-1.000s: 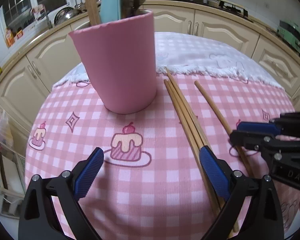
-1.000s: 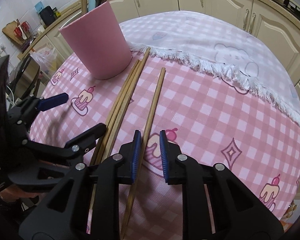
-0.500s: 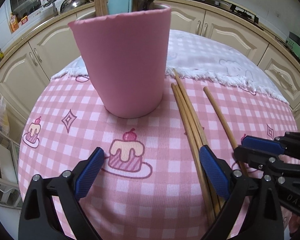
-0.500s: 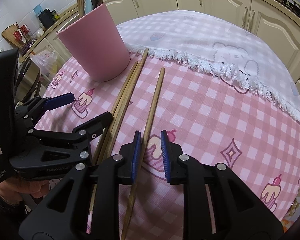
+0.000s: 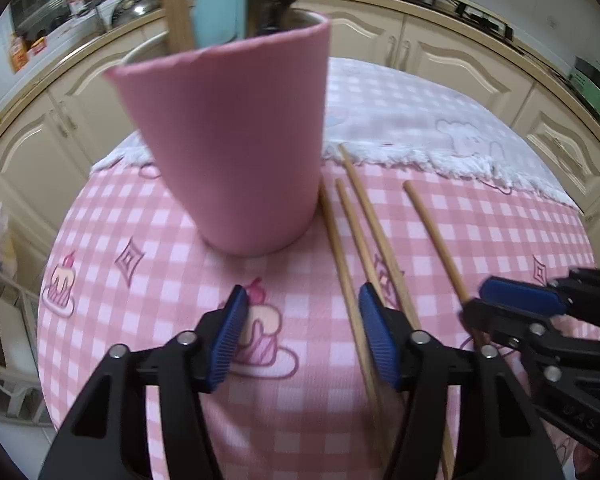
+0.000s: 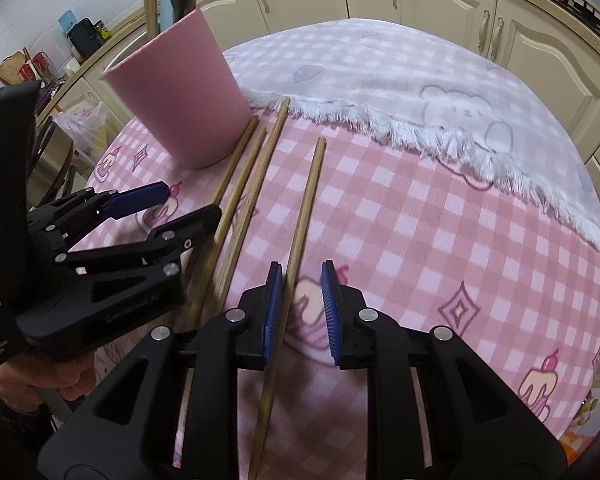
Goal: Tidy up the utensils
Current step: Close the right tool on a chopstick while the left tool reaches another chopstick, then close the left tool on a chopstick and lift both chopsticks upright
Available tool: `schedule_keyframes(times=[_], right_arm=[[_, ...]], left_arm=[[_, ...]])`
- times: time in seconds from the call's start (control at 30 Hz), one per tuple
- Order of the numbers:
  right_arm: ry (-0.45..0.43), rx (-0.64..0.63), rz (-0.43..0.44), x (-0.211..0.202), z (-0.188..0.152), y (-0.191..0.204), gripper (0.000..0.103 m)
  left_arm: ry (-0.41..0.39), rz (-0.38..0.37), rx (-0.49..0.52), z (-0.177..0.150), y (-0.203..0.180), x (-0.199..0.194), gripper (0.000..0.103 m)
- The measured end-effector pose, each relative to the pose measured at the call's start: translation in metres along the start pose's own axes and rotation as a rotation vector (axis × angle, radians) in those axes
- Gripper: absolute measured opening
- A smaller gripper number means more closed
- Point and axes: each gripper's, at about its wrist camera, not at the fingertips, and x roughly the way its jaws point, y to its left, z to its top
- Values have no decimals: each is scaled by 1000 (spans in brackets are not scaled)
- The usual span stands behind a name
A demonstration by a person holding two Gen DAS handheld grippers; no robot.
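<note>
A pink cup [image 5: 236,152] [image 6: 180,96] stands on the checked tablecloth and holds wooden chopsticks, a light blue utensil and a metal spoon. Right of it three wooden chopsticks [image 5: 358,236] [image 6: 260,180] lie fanned out, and a single chopstick [image 5: 435,240] [image 6: 306,200] lies further right. My left gripper [image 5: 306,336] [image 6: 192,201] hovers before the cup with its jaws closing. The leftmost chopstick lies just inside its right finger, and the pads press on nothing. My right gripper [image 6: 300,312] [image 5: 488,304] straddles the single chopstick, which rests by the left pad; the jaws are narrow but open.
A white fringed cloth [image 6: 420,80] covers the far half of the round table. Cream kitchen cabinets [image 5: 440,60] curve behind it. The table edge [image 5: 52,280] drops off at the left. A person's hand [image 6: 20,392] holds the left gripper.
The left gripper's jaws have narrowed to about half and it has moved closer to the cup. The three bunched chopsticks have fanned apart. The right gripper has kept still.
</note>
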Motion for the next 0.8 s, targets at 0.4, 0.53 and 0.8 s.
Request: schedule_keyframes(times=[0.4, 0.53, 0.8], right_arm=[[26, -51, -27, 20, 28, 16, 6], [-69, 11, 51, -2, 12, 4, 6], [-292, 63, 164, -69, 0, -4, 6]], left_arm=[[21, -98, 57, 5, -4, -1, 5], [-20, -158, 46, -14, 10, -21, 5], [-289, -234, 35, -35, 28, -91, 5]])
